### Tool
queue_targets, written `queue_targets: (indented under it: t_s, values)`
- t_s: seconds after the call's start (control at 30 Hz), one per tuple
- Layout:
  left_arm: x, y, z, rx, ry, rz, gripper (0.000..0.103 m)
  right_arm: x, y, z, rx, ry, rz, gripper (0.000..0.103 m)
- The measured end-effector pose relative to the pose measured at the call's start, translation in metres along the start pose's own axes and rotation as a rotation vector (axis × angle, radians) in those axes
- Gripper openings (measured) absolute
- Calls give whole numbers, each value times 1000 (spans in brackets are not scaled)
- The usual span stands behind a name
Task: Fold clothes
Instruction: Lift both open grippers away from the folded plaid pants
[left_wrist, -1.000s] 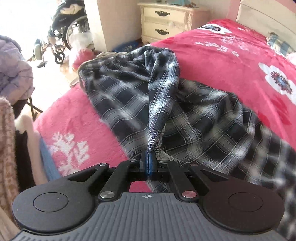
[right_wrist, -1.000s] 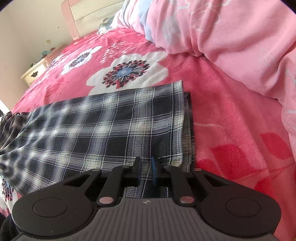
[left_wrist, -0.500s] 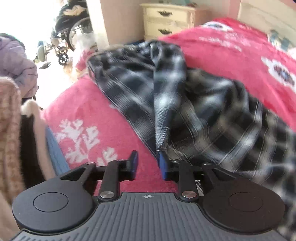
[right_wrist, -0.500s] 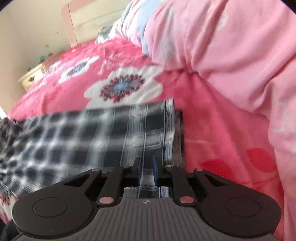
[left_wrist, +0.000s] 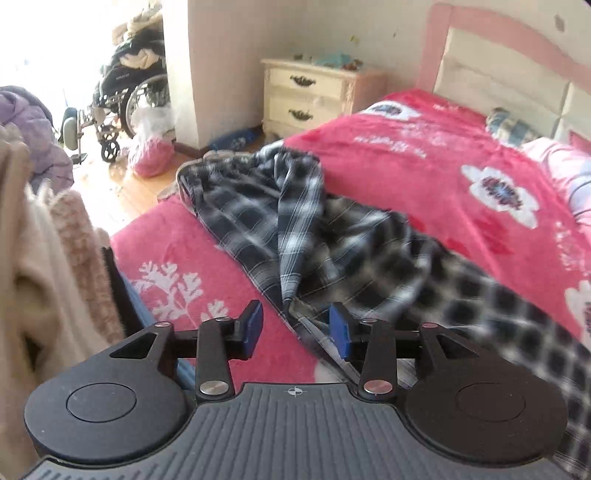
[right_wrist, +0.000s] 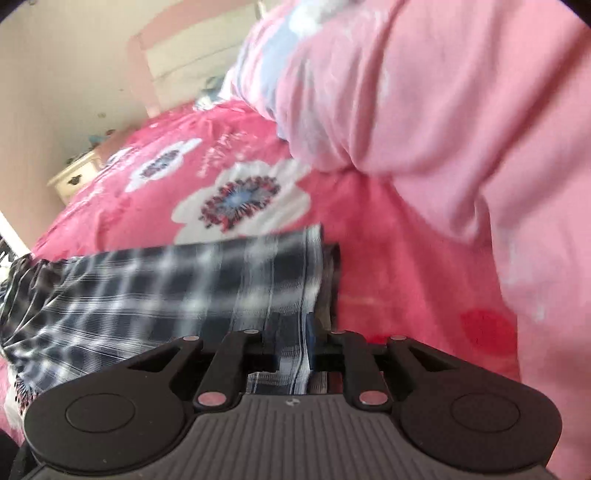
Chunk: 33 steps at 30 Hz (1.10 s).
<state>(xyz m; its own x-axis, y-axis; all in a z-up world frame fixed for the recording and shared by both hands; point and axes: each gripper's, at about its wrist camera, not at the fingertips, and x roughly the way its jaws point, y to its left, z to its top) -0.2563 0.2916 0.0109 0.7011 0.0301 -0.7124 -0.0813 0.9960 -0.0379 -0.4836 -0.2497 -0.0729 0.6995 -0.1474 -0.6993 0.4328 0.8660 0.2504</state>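
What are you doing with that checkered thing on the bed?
A person is folding a plaid garment spread on the red flowered blanket, using two handheld grippers. The left gripper hangs over the garment's near edge, jaws wide open, holding nothing. The right gripper has cloth between its jaws at the other end, but whether it grips is unclear.

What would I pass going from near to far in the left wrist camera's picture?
Left gripper, open → plaid garment spread on the red blanket → cream nightstand by the wall.
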Motion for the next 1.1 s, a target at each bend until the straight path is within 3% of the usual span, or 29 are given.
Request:
queue_targets:
  t_s: [0.27,0.33,0.4,0.43,0.47,0.6,0.77,0.83,0.93,0.97,1.1]
  values:
    - [-48,-2,-13,26,-74,-47,47,45,9,43,-97,-47,75,16]
    - [-59,-3,-16,33,-91,-58,47,64,7,44,-156,-17,19,16]
    - [-68,-5,-20,41,-99,-59,47,86,-1,39,-194,74,-75,11]
    - [-73,-6,-22,43,-105,-60,47,89,-9,34,-189,86,-89,15]
    - [-78,-5,-24,42,-113,-65,47,87,-18,33,-155,80,-82,24]
    - [-99,-4,-31,52,-143,-68,47,70,-43,35,-34,64,-74,24]
    - [-123,-8,-39,75,-170,-66,48,62,-63,54,148,-16,30,26]
    - [-134,-10,-42,79,-187,-73,49,68,-60,60,157,-25,50,27]
    - [-151,-14,-47,81,-213,-87,50,88,-44,55,57,37,-25,26]
    - [-155,-16,-46,79,-220,-95,50,95,-38,53,18,60,-58,17]
    - [-159,-27,-35,52,-224,-132,52,104,-31,48,-64,97,-158,9]
